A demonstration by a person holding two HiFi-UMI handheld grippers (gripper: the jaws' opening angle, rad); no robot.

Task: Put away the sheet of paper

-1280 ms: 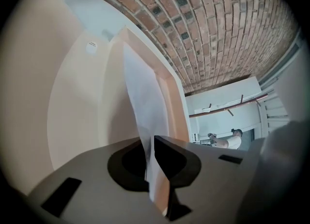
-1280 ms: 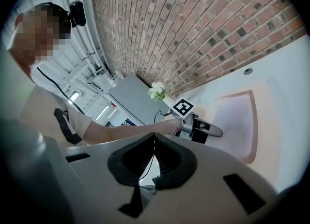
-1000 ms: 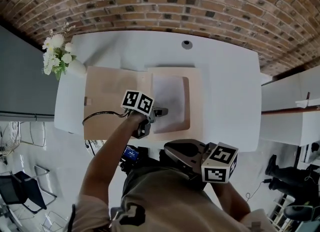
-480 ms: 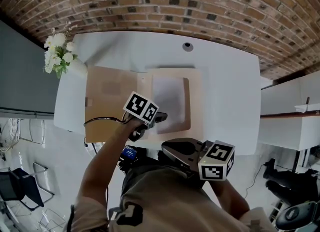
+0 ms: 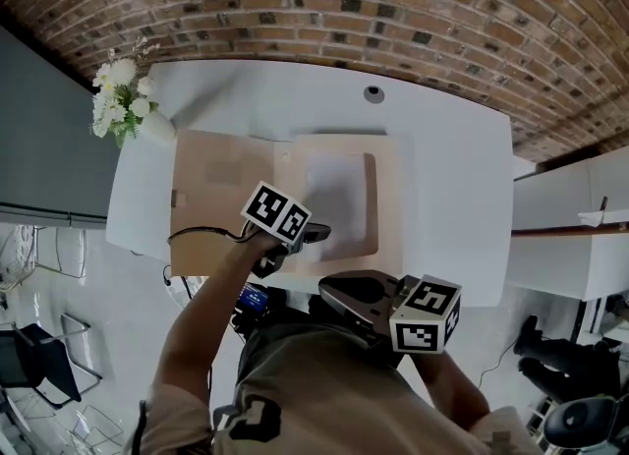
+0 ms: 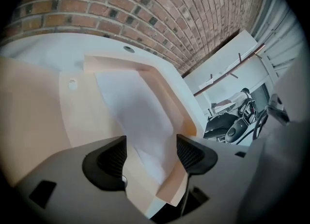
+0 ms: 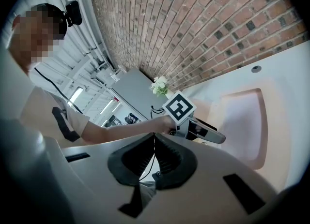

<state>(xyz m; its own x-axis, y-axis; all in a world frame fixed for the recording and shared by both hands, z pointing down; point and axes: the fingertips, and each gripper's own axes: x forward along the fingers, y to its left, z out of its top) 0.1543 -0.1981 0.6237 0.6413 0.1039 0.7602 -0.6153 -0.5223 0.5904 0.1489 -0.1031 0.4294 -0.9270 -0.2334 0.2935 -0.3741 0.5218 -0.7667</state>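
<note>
One table [image 5: 442, 178], one folder [image 5: 211, 183], one sheet of paper [image 5: 334, 193], one flower bunch [image 5: 118, 101], and two tools: left tool [image 5: 316, 235], right tool [image 5: 326, 293].

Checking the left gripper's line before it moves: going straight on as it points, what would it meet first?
Probably the sheet of paper lying in the open folder; it shows between the left gripper's jaws, which have just been opening. Depth is unclear, so the folder's pocket edge might come first.

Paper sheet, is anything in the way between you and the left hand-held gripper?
Nothing visible is. The left hand-held gripper, its jaws just opened wide with nothing pinched between them, hangs right above the sheet of paper, which lies in the open folder.
</note>
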